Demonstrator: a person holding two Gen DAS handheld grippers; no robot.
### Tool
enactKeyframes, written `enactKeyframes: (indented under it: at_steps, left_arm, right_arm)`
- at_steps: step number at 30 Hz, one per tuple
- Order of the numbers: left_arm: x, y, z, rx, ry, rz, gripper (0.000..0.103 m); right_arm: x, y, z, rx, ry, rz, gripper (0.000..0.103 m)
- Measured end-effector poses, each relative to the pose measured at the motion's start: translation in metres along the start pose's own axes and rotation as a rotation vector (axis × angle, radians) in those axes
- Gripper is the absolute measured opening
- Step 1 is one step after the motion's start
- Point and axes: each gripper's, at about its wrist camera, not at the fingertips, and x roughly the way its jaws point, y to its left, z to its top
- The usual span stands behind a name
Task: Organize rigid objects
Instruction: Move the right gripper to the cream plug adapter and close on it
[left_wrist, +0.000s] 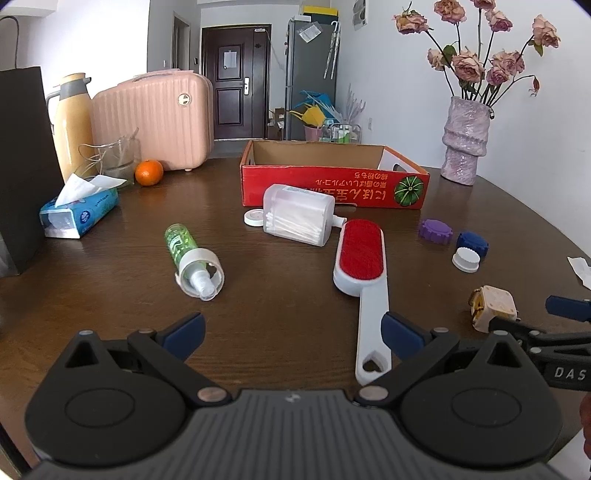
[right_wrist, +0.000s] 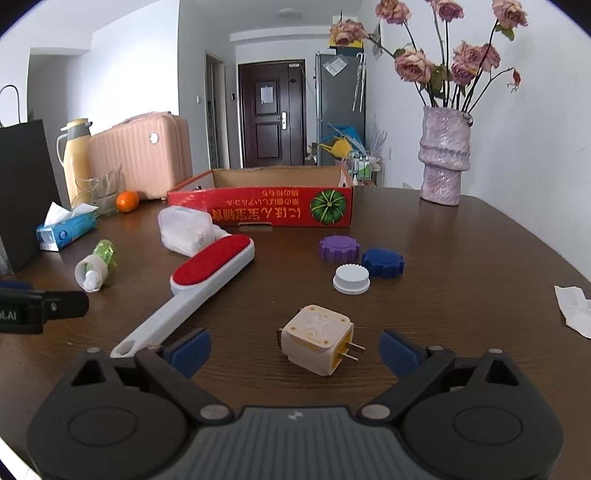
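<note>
A cream plug adapter (right_wrist: 317, 341) lies on the brown table (right_wrist: 461, 295) between the blue pads of my right gripper (right_wrist: 295, 350), which is open and not touching it. My left gripper (left_wrist: 291, 332) is open too, and the white handle of a red lint brush (left_wrist: 362, 258) lies just inside its right finger. Further off lie a green spray bottle (left_wrist: 192, 258), a clear cotton-swab box (left_wrist: 299, 218), and purple (right_wrist: 339, 248), blue (right_wrist: 382, 260) and white (right_wrist: 351, 278) caps. Behind them stands an open red cardboard box (right_wrist: 258, 206).
At the left are a tissue pack (left_wrist: 79, 214), an orange (left_wrist: 149, 172), a glass jug (left_wrist: 118, 158), a thermos (left_wrist: 72, 122), a pink case (left_wrist: 155, 118) and a black bag (left_wrist: 22, 166). A vase of flowers (right_wrist: 445, 162) stands back right, with crumpled paper (right_wrist: 574, 310) near the right edge.
</note>
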Motion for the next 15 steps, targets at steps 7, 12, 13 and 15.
enactKeyframes:
  at_steps: [7, 12, 13, 15]
  left_arm:
    - [0.020, -0.003, 0.009, 0.006, 0.021, -0.014, 0.103]
    - [0.036, -0.004, 0.014, 0.010, 0.045, -0.016, 0.103]
    - [0.039, -0.004, 0.014, 0.009, 0.048, -0.018, 0.103]
    - [0.045, -0.004, 0.016, 0.008, 0.056, -0.018, 0.103]
  right_arm:
    - [0.026, -0.006, 0.005, 0.002, 0.033, 0.001, 0.089]
    - [0.046, -0.010, 0.005, -0.001, 0.072, 0.000, 0.084]
    - [0.049, -0.010, 0.005, -0.001, 0.077, 0.002, 0.083]
    - [0.053, -0.011, 0.006, -0.001, 0.084, 0.011, 0.080]
